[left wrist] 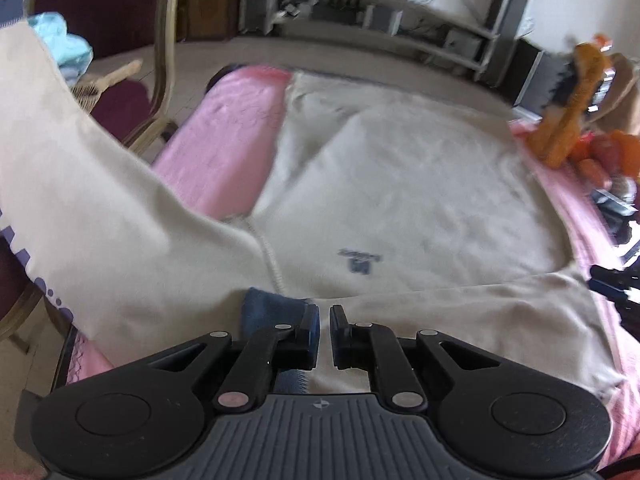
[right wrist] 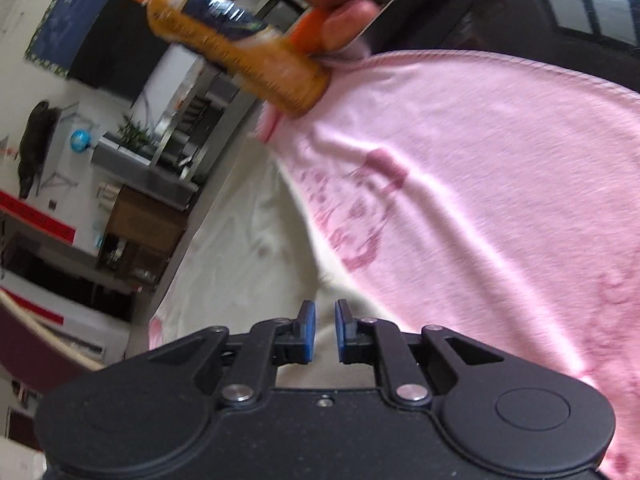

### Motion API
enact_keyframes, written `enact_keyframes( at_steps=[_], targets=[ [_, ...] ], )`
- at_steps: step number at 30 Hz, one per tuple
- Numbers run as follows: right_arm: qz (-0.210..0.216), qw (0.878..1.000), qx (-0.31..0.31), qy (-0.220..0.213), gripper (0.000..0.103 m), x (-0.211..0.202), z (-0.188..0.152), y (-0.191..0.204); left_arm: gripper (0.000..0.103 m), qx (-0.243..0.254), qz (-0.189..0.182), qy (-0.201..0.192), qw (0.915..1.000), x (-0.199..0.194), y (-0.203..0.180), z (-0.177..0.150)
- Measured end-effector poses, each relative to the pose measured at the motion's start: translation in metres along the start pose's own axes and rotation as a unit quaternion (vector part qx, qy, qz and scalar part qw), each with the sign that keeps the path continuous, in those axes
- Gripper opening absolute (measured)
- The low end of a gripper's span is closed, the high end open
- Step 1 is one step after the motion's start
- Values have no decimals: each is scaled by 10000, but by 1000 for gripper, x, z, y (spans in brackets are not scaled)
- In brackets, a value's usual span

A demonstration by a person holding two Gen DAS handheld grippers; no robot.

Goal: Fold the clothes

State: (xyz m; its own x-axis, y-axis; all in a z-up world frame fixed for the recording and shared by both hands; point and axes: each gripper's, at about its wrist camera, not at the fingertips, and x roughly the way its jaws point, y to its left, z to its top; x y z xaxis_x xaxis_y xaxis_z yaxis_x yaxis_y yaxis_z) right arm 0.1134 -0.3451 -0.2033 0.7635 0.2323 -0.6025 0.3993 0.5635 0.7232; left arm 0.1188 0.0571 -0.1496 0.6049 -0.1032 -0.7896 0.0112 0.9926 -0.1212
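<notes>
While spread mid-frame, cream sweatshirt (left wrist: 400,184) shows navy logo, sleeve lifted left | left hand-held gripper (left wrist: 324,332) nearly clenched, grip unclear | right hand-held gripper (right wrist: 325,330) slightly parted, empty.

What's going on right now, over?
Left gripper nearly shut at shirt collar; right gripper nearly shut, empty. Shirt flat on pink cloth. Bottle at far edge.

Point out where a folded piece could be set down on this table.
Bare pink cloth left of the cream sweatshirt, toward the chair, looks free. The right edge is crowded by the orange bottle and red-orange items.
</notes>
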Motion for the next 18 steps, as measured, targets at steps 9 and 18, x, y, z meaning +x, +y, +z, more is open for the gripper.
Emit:
enact_keyframes(
  at_steps=[9, 18],
  targets=[
    [-891, 9939, -56, -650, 9, 2, 4, -10, 15, 76, 364, 239, 9990, 18, 4, -1],
    [-949, 9949, 101, -317, 10, -68, 5, -11, 14, 424, 287, 119, 9986, -18, -2, -16]
  ],
)
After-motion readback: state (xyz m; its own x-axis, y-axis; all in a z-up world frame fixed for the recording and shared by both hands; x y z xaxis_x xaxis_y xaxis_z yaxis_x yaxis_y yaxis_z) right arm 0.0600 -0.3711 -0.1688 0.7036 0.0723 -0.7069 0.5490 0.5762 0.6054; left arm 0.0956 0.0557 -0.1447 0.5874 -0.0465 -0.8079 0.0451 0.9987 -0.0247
